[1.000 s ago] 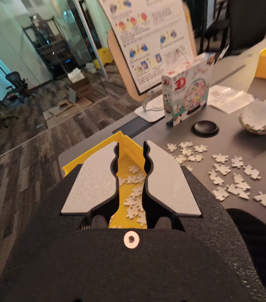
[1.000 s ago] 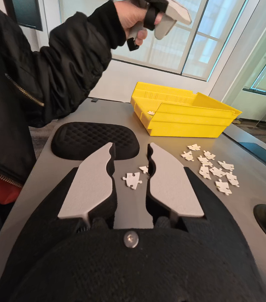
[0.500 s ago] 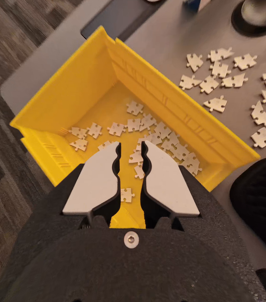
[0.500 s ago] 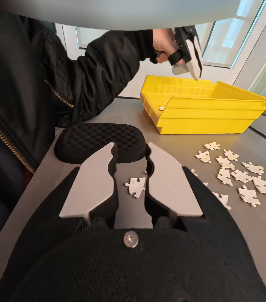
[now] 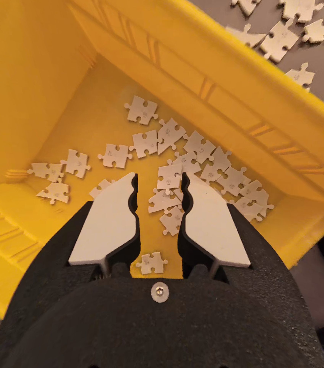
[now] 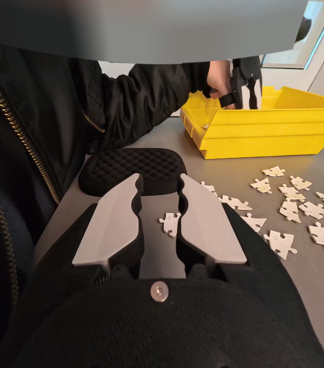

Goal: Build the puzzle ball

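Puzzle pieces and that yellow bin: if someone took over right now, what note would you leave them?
Left hand-held gripper: open, empty, lowered into the yellow bin over the loose puzzle pieces.
Right hand-held gripper: open, empty, low over the table near a single piece.
More pieces lie face down beside the bin.
Done: nothing gripped; no assembled ball in view.
Left: pick a piece, start joining.

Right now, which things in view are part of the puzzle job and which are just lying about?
In play:
- yellow bin
- puzzle pieces in the bin
- loose pieces on the table
- left gripper, jaws open inside the bin
- right gripper, jaws open over the table

Lying about:
- black quilted pad
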The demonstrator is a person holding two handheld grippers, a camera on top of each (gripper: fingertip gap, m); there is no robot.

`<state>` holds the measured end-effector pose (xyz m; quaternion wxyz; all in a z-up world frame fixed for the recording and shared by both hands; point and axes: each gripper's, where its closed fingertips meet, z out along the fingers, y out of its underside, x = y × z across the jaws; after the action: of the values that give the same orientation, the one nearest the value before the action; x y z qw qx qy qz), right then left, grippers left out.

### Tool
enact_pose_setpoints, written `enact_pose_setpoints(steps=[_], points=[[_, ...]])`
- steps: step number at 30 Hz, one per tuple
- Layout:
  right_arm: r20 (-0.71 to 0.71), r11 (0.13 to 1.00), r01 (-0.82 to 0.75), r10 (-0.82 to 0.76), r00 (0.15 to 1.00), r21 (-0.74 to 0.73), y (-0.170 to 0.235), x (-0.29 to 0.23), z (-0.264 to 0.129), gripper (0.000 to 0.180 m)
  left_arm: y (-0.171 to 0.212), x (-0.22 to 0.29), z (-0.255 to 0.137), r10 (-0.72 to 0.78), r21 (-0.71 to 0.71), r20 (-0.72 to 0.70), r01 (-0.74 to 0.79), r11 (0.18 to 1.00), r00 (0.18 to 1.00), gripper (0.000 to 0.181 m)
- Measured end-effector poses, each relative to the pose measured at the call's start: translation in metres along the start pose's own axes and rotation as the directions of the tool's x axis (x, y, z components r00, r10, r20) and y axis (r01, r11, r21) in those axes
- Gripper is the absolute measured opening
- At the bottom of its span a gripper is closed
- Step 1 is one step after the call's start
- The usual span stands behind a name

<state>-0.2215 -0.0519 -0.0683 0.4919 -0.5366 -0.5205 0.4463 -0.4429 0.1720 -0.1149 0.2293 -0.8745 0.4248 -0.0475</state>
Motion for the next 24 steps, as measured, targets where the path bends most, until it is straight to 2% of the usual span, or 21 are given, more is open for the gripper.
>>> enact_pose_setpoints(steps=[4,12,20,24], points=[[0.010,1.000,-0.010,0.010,1.000,-0.003,0.001,0.000,-0.001,0.034,0.007,-0.001,0.013,-0.012,-0.033,-0.023,0.011,0.999,1.000,0.045],[0.036,1.000,-0.025,0.025,0.999,-0.003,0.001,-0.003,-0.002,0.034,0.017,-0.001,0.025,-0.014,-0.079,-0.044,0.011,0.997,0.999,0.041],[0.057,0.999,-0.034,0.035,0.998,-0.012,0.003,-0.005,-0.001,0.034,0.018,0.000,0.025,-0.036,-0.077,-0.066,0.031,0.997,0.997,0.036],[0.067,0.999,-0.029,0.030,0.997,-0.025,0.005,-0.007,0.000,0.034,0.011,0.003,0.022,-0.031,-0.027,-0.093,0.029,0.999,0.995,0.034]])
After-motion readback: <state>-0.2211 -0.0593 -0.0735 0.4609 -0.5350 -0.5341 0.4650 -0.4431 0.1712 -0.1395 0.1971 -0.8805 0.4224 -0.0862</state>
